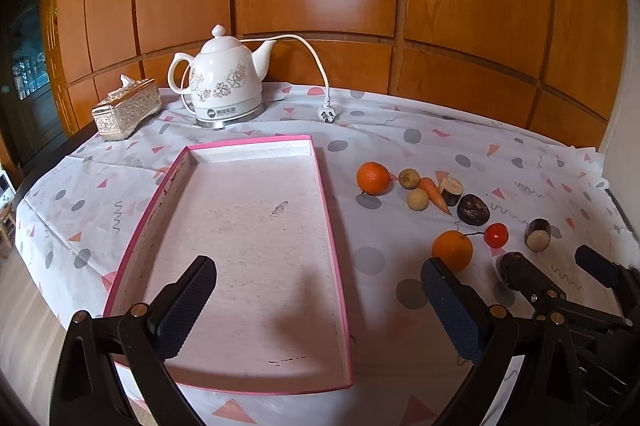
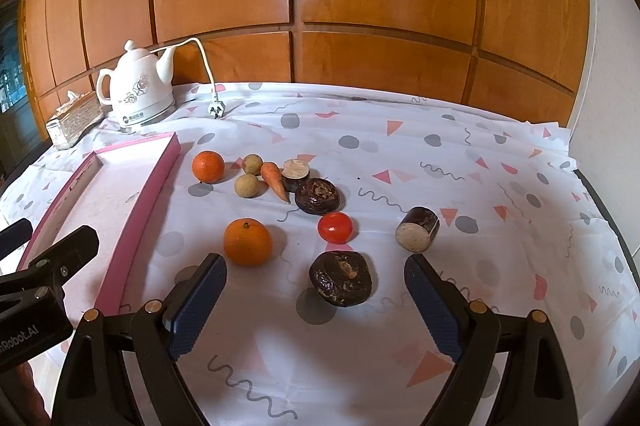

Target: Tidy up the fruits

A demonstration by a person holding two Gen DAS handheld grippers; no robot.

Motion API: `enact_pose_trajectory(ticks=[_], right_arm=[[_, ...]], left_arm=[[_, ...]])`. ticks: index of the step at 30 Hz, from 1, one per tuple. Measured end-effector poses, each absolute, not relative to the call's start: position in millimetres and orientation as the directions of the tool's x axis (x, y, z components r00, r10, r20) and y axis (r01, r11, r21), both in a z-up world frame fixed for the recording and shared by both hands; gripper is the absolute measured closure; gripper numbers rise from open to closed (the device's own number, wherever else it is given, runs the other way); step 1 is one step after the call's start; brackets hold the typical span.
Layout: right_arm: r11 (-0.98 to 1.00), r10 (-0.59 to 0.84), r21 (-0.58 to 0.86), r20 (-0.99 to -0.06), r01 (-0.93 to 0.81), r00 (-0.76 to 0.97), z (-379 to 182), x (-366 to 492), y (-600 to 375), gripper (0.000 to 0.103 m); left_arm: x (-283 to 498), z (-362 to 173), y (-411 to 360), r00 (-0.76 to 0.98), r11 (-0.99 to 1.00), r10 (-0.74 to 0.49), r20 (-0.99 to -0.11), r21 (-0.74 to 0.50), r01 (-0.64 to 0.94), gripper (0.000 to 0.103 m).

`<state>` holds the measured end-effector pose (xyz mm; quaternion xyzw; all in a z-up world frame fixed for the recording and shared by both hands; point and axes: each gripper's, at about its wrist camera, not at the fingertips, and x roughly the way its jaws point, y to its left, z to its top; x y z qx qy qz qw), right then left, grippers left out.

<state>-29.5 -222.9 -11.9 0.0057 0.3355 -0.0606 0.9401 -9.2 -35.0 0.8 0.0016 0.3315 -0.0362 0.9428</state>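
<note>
Right of the pink tray point(image 1: 256, 142), which holds nothing, lie two oranges point(image 2: 247, 241), two longans point(image 2: 248, 185), one carrot point(image 2: 275, 180), one tomato point(image 2: 335, 227), two dark round fruits point(image 2: 341, 278) and two cut stubs point(image 2: 417, 228). The left gripper point(image 1: 316, 300) hangs spread wide above the tray; the right gripper point(image 2: 316, 292), also agape, hovers over the nearest dark fruit.

Pink-rimmed tray point(image 1: 256, 142), whitish floor. White tablecloth point(image 2: 400, 154) with grey dots, pink triangles, grey squiggles. Two oranges point(image 2: 247, 241) orange, tomato point(image 2: 335, 227) red, carrot point(image 2: 275, 180) orange. White floral kettle point(image 1: 226, 78). Blue gripper pads point(image 2: 198, 310).
</note>
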Motion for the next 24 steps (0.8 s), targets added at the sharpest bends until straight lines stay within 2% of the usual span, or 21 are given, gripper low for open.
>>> enact_pose_trajectory(ticks=[6,8,11,14,16,18,22,24], right_arm=[[0.992,-0.11,-0.027,-0.633,0.121,0.766,-12.0,-29.3,-226.3,0.011],[0.993,-0.108,-0.025,-0.632,0.119,0.767,-12.2,-30.8,-229.5,0.017],[0.991,-0.1,0.0,-0.642,0.13,0.76,-15.3,-33.1,-241.3,0.018],[0.987,-0.114,0.015,-0.651,0.163,0.751,-18.6,-36.0,-256.2,0.03],[0.983,-0.116,0.028,-0.66,0.179,0.742,-21.6,-37.9,-266.9,0.034],[0.981,-0.115,0.038,-0.669,0.188,0.735,-24.8,-39.6,-275.0,0.044],[0.981,-0.067,0.085,-0.688,0.172,0.722,-31.0,-40.3,-284.4,0.053],[0.984,-0.044,0.095,-0.686,0.149,0.727,-31.9,-39.5,-281.5,0.056]], left_arm=[[-8.4,-0.1,-37.8,0.773,0.996,-0.078,-0.63,-0.024,0.08,0.0],[-8.1,0.8,-39.9,0.774,0.995,-0.086,-0.628,-0.019,0.095,0.0],[-9.2,2.5,-45.9,0.776,0.991,-0.11,-0.621,-0.008,0.133,0.0],[-5.0,1.3,-51.7,0.737,0.978,-0.18,-0.652,-0.04,0.204,0.0],[-2.8,0.7,-54.5,0.718,0.972,-0.209,-0.664,-0.064,0.224,0.0],[1.1,-0.3,-59.5,0.699,0.967,-0.226,-0.678,-0.068,0.246,0.0],[10.2,-3.6,-70.3,0.664,0.956,-0.26,-0.701,-0.091,0.278,0.001],[12.6,-4.4,-79.9,0.662,0.951,-0.262,-0.702,-0.073,0.299,0.006]])
